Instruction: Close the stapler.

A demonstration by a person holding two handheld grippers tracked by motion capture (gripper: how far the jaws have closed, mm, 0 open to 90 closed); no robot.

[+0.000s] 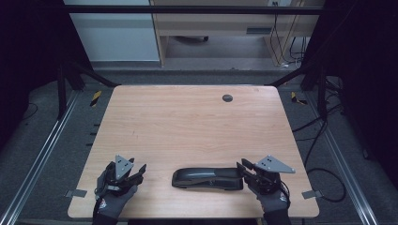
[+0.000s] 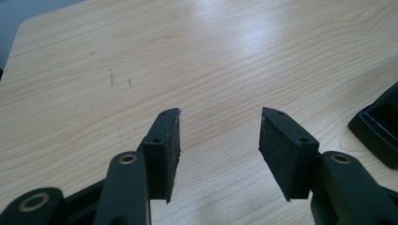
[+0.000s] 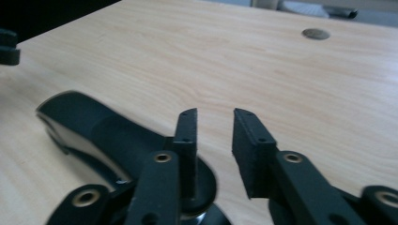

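Observation:
A long black device (image 1: pixel 206 178) with a glossy curved top lies lengthwise near the table's front edge, between my two grippers. My left gripper (image 1: pixel 141 173) rests at the front left, a short way from the device's left end. Its jaws (image 2: pixel 218 140) are open over bare wood, and a corner of the device (image 2: pixel 378 126) shows at the right edge. My right gripper (image 1: pixel 244 169) sits at the device's right end. It is open (image 3: pixel 215 136) with only table showing in the gap, and its left jaw stands over the round end of the device (image 3: pixel 89 126).
The wooden table (image 1: pixel 187 122) has a grey round grommet (image 1: pixel 227 98) near its back edge. Metal rails (image 1: pixel 42 150) run along both sides on the floor, with cables (image 1: pixel 324 140) at the right. A desk (image 1: pixel 220 28) stands behind.

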